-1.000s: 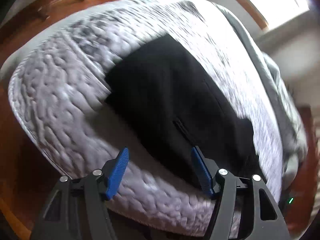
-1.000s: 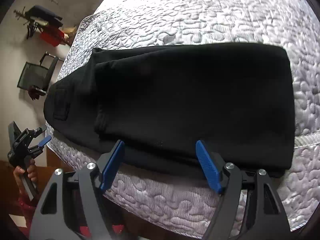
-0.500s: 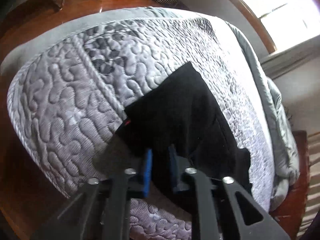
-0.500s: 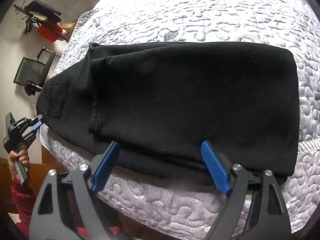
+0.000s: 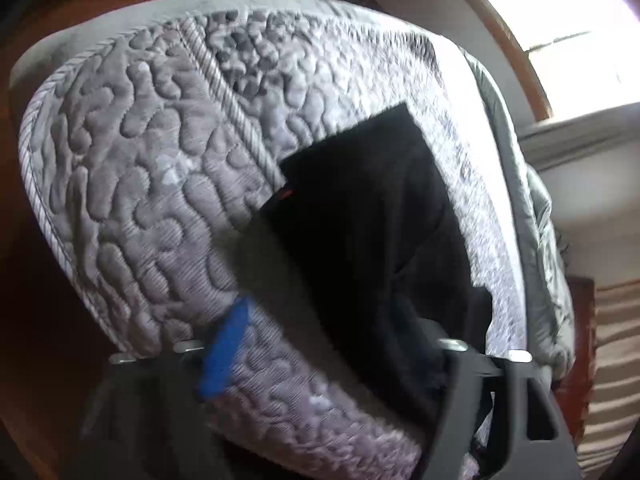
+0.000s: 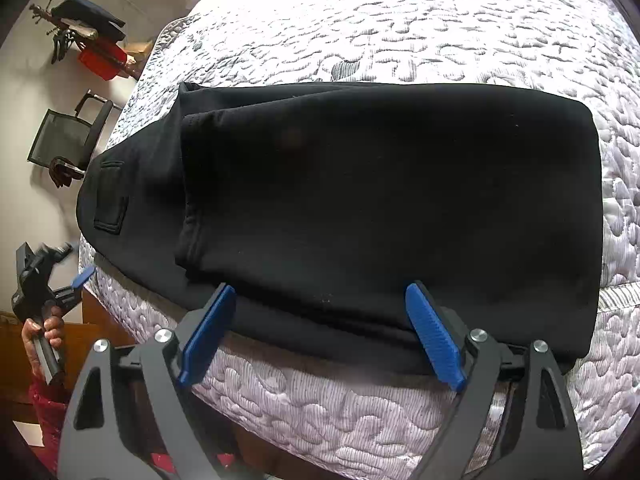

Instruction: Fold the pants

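Observation:
The black pants (image 6: 380, 200) lie folded on the quilted grey bedspread (image 6: 400, 32), legs doubled back over the upper part, waist end with a back pocket to the left. My right gripper (image 6: 320, 332) is open and empty at the pants' near edge. In the left wrist view the pants (image 5: 372, 216) lie across the bed corner. My left gripper (image 5: 320, 344) is open; its left blue pad (image 5: 224, 352) is blurred over the quilt and the right pad is hidden against the black cloth. It also shows in the right wrist view (image 6: 76, 276), off the bed's left corner.
The bedspread's corded edge (image 5: 240, 120) drops to a wooden floor (image 5: 24, 320). A window (image 5: 580, 20) is at the upper right. A mesh chair (image 6: 68, 140) and a stand with red items (image 6: 92, 48) are by the wall on the left.
My left gripper was open, shut on the pants' near edge half a second ago, and is now open again. The right gripper has stayed open and moved in slightly.

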A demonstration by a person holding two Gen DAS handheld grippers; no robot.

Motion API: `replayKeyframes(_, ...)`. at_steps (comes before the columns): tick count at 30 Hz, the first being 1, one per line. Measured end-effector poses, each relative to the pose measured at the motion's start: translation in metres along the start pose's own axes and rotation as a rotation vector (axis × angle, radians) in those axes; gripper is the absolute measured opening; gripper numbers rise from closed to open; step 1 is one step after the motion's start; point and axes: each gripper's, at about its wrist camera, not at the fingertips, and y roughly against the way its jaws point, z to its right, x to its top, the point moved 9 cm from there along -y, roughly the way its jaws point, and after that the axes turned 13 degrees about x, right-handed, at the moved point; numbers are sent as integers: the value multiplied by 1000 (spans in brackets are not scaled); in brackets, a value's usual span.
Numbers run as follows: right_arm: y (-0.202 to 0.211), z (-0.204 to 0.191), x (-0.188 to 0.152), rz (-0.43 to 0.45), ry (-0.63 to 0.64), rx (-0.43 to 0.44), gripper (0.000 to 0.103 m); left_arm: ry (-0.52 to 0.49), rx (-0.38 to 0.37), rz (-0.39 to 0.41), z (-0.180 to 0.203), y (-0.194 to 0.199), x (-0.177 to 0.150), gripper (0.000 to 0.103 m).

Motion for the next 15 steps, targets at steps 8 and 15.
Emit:
replayKeyframes(8, 3, -1, -1, 15, -5, 23, 87, 14, 6, -60, 23, -31, 19, 73)
replayKeyframes(15, 10, 5, 0, 32, -45, 93, 87, 75, -69, -108, 36, -44, 17, 43)
